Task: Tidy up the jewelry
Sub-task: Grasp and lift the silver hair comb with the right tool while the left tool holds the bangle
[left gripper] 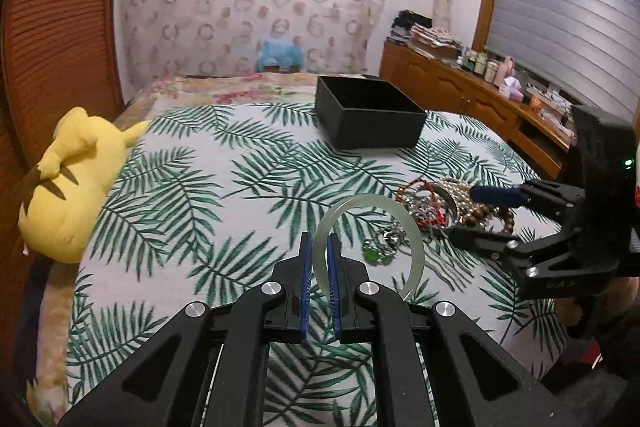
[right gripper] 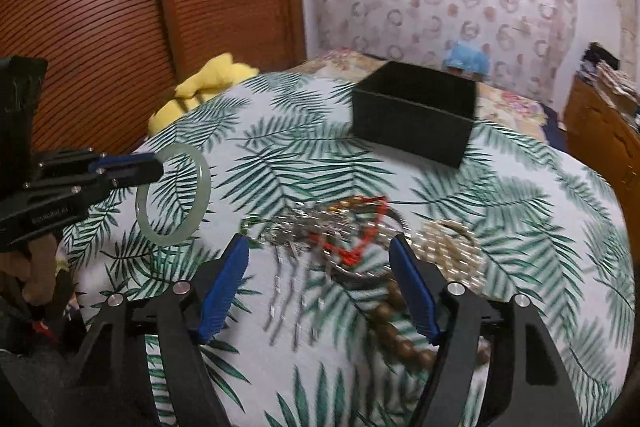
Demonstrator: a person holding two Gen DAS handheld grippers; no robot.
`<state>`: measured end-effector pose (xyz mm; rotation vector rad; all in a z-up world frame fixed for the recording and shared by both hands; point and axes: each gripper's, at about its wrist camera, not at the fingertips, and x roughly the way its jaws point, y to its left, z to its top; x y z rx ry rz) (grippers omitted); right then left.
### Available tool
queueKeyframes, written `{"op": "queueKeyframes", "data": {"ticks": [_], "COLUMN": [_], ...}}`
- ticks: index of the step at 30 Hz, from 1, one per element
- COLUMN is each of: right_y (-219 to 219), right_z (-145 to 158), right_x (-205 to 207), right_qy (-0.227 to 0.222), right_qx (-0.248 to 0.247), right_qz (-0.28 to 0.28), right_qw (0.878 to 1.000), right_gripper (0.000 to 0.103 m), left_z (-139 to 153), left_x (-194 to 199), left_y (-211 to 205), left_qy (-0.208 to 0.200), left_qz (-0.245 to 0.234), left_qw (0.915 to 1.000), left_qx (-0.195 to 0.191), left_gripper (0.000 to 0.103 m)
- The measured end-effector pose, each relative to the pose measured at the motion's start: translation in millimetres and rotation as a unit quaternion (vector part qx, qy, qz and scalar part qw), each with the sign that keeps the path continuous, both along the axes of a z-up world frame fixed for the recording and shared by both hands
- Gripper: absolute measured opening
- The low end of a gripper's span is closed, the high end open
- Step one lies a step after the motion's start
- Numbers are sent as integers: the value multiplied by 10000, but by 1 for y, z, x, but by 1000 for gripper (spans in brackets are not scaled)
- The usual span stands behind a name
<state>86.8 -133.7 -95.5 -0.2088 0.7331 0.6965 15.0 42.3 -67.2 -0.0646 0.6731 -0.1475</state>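
Bangle [left gripper: 416, 247] pinched in left tool [left gripper: 319, 267] — right tool [right gripper: 320, 259] spread wide over jewelry pile [right gripper: 360, 227]; lettering unreadable.

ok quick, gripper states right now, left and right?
Left gripper: closed on the jade bangle, held off the bedspread.
Right gripper: open, holding nothing, over the jewelry pile.

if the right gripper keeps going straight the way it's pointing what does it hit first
Most likely the jewelry pile: the open right gripper points straight at it, with the red bead strand in line between the fingers. The black box lies well beyond; depth is uncertain.
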Motion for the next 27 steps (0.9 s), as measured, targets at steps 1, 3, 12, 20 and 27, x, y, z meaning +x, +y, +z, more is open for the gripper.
{"op": "queueKeyframes", "data": {"ticks": [1,3,12,20,27], "right_y": [4,12,33,43,40], "right_z": [0,-2,-12,-30,-29], "right_x": [1,6,23,29,31], "right_qy": [8,18,114,222,163], "right_qx": [-23,-41,-456,-846,-816], "right_qz": [42,150,317,379,359], "right_qw": [10000,9999,9984,9954,9959], "right_gripper": [75,75,75,75,61], "left_z": [0,1,-1,-3,-4], "left_x": [-1,-3,-5,-5,-4], "left_y": [2,6,12,12,12], "left_qy": [-21,-45,-56,-38,-54], "left_qz": [26,60,120,119,113], "left_qw": [10000,10000,9999,9999,9999], "left_qx": [-15,-23,-70,-69,-49], "left_gripper": [7,7,7,7,7]}}
